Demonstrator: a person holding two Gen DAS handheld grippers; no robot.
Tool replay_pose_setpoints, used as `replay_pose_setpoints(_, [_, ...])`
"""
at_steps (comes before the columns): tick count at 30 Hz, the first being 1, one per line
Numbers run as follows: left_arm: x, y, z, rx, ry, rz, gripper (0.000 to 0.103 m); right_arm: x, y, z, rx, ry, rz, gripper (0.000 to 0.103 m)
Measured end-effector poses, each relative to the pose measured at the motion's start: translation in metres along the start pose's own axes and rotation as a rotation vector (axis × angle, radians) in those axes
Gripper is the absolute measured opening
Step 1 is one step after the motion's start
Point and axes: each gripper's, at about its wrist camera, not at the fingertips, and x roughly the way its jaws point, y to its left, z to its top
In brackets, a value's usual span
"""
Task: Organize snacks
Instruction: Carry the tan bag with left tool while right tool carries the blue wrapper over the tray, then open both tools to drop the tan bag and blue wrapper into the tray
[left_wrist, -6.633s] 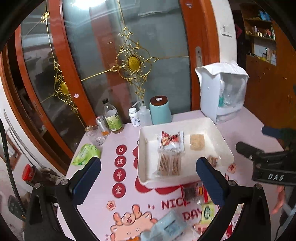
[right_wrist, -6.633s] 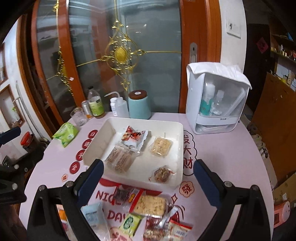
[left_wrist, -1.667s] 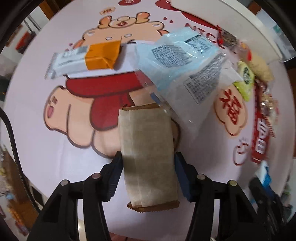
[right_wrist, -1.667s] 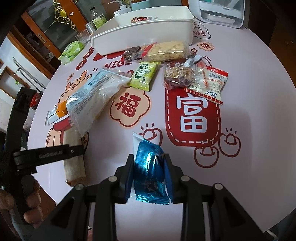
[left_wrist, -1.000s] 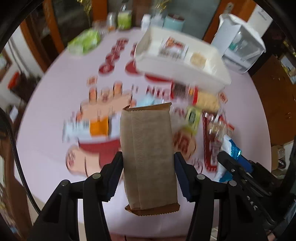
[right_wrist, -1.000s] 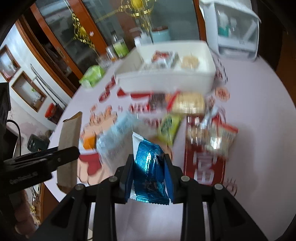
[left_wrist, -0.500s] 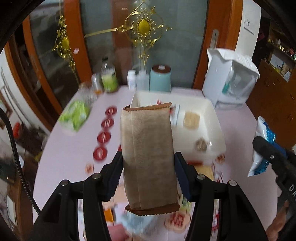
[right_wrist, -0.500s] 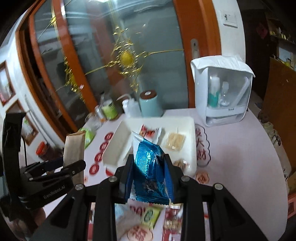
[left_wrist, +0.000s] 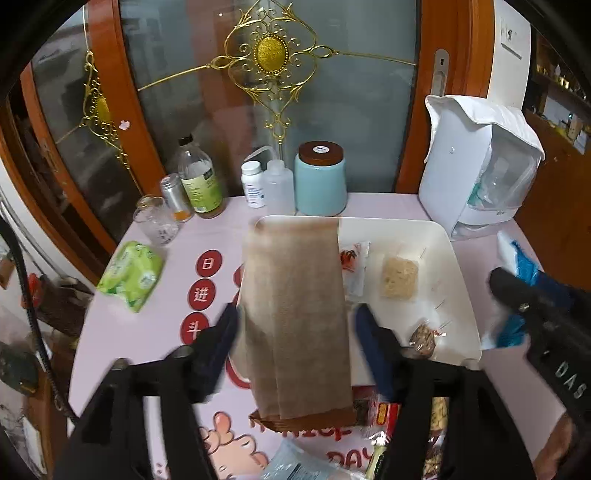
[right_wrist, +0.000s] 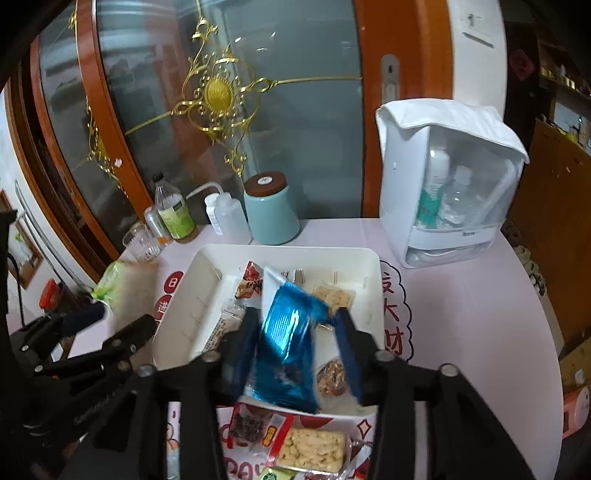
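The left gripper (left_wrist: 297, 310) is up over the near left part of the white tray (left_wrist: 454, 295). A long brown packet (left_wrist: 295, 321) stands upright between its two fingers (left_wrist: 227, 332). The fingers are a little apart, and a thin gap shows beside the packet on the right side, so the packet looks loose and not pinched. The packet looks blurry.

The right gripper (right_wrist: 295, 314) is over the near edge of the same tray. A shiny blue packet (right_wrist: 288, 347) is between its fingers (right_wrist: 349, 347) and tilts to the left. These fingers are also a little apart, with a small gap on the right side of the packet.

Inside the tray lie a red and white packet (left_wrist: 352, 258), a pale square snack (left_wrist: 399, 277) and a small brown nut bar (left_wrist: 423, 338). More snacks lie on the pink table (right_wrist: 461, 314) just in front of the tray, among them a pale bumpy bar (right_wrist: 310, 448).

Behind the tray stand a light blue jar (left_wrist: 320, 181) with a brown lid, some bottles and a big white box (left_wrist: 465, 177). A green pack (left_wrist: 131, 275) lies well to the left of the tray
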Motion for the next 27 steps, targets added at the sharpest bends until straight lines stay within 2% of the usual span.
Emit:
replay_pose_setpoints(2, [0.004, 0.0, -0.001, -0.001, -0.008, 0.008, 0.095, 0.005, 0.002, 0.0, -0.011, 0.012, -0.004, 0.048])
replay_pose_setpoints(11, [0.002, 0.014, -0.006, -0.026, -0.006, 0.021, 0.095, -0.001, -0.001, -0.003, 0.026, 0.014, 0.03, 0.048])
replay_pose_setpoints(20, [-0.037, 0.029, -0.013, -0.064, -0.046, 0.018, 0.095, -0.036, 0.001, -0.018, 0.026, -0.013, 0.064, 0.048])
replay_pose_setpoints(27, [-0.078, 0.032, -0.035, -0.06, -0.074, 0.006, 0.095, -0.076, -0.003, -0.036, 0.019, -0.043, 0.086, 0.048])
